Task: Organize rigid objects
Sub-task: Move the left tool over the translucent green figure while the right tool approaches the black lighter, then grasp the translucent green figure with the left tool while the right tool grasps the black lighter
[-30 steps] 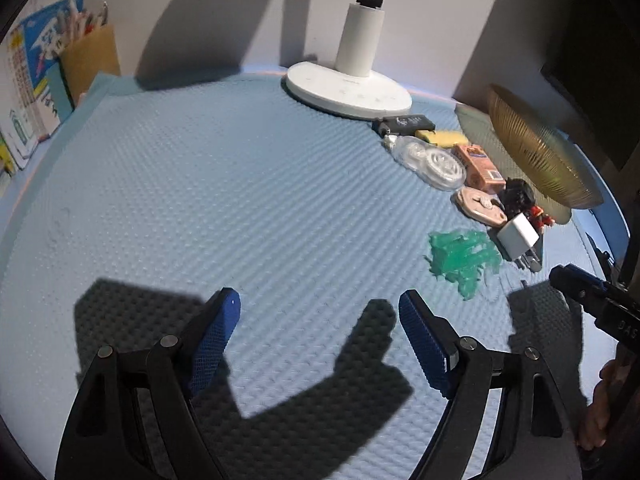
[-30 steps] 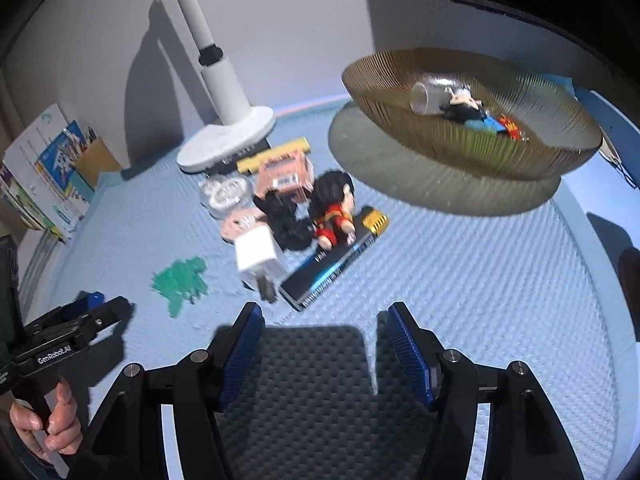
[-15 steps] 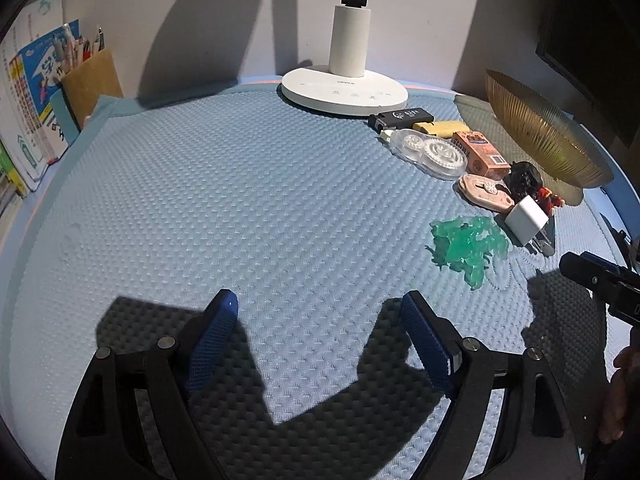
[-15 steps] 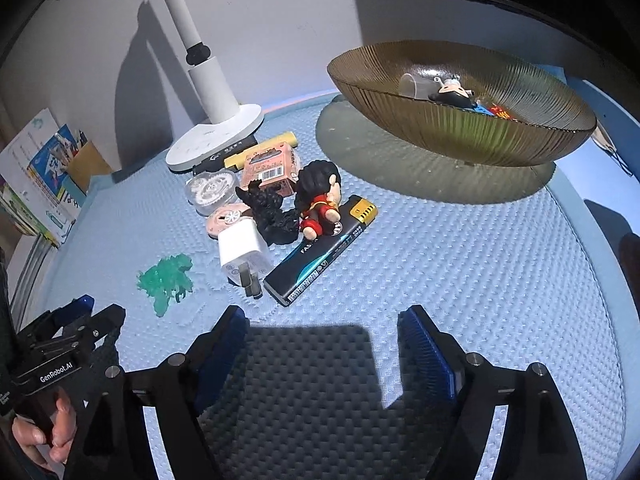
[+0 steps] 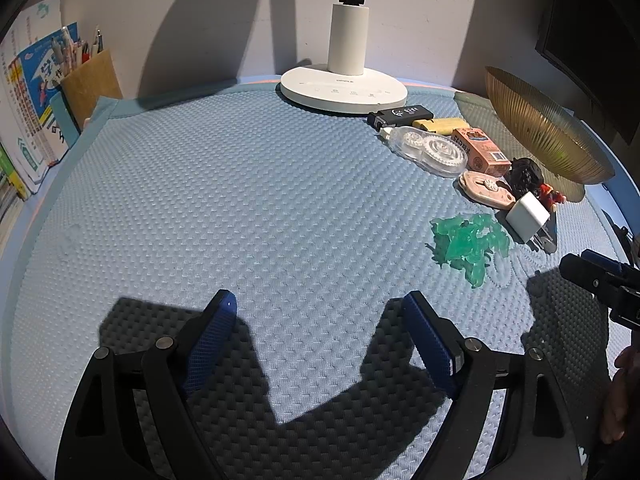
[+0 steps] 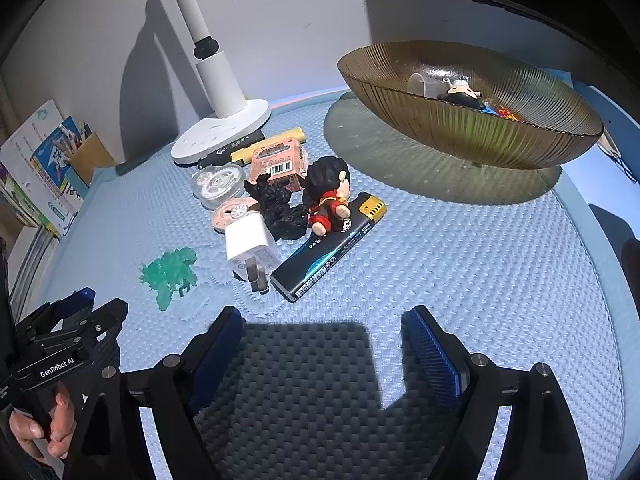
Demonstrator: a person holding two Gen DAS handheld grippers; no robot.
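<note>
Currently both the left gripper and the right gripper hover with jaws spread wide and empty above the blue mat. Ahead of the right one, a white charger, green toy and black lighter lie clustered near the amber bowl, far right.

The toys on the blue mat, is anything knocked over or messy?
Yes. The red-suited doll lies tipped over, leaning on the long black box, and the white charger lies on its side in a jumbled pile. Nothing looks broken or spilled.
</note>
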